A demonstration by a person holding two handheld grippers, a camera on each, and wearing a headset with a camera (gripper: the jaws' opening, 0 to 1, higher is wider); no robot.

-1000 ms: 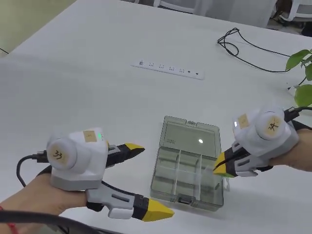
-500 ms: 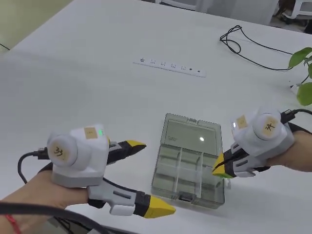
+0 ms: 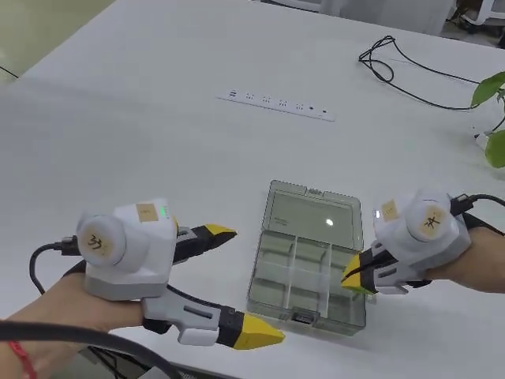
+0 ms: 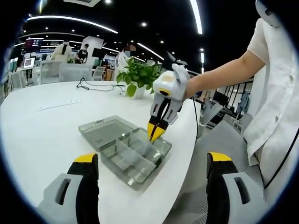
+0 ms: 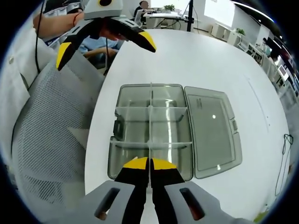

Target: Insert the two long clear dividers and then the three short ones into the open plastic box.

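**Desk:** Where's the box?

**Op:** On my feed the open smoke-grey see-through plastic box [image 3: 272,308] lies flat on the white table [image 3: 142,150], near the front edge and btw the two tools. Its lid [image 3: 312,215] is folded back flat on the far side. Two long clear dividers [image 5: 135,108] stand upright in the base, running front wall to hinge side and splitting it in three. Short pieces [image 5: 150,123] cross them down the ctr line, so I count six cells.

**Desk:** Tools?

**Op:** L gripper [image 3: 238,284], white body w/ yellow-tipped black jaws, hangs over the table near the box's front-left corner. Its jaws are spread wide and it's holding nothing. R gripper [image 5: 149,163], same build, is over the box's right end w/ jaws pressed tip to tip. In its own view they sit on the top edge of a short clear plastic divider [image 5: 150,151], and I read that as gripped. That divider is in line w/ the other short pieces. Can't tell if it's fully seated.

**Desk:** Other items?

**Op:** A white power strip [image 3: 276,105] lies well beyond the lid. A black cable [image 3: 398,67] is looped far right, w/ green plant leaves [image 3: 493,87] at the right edge.
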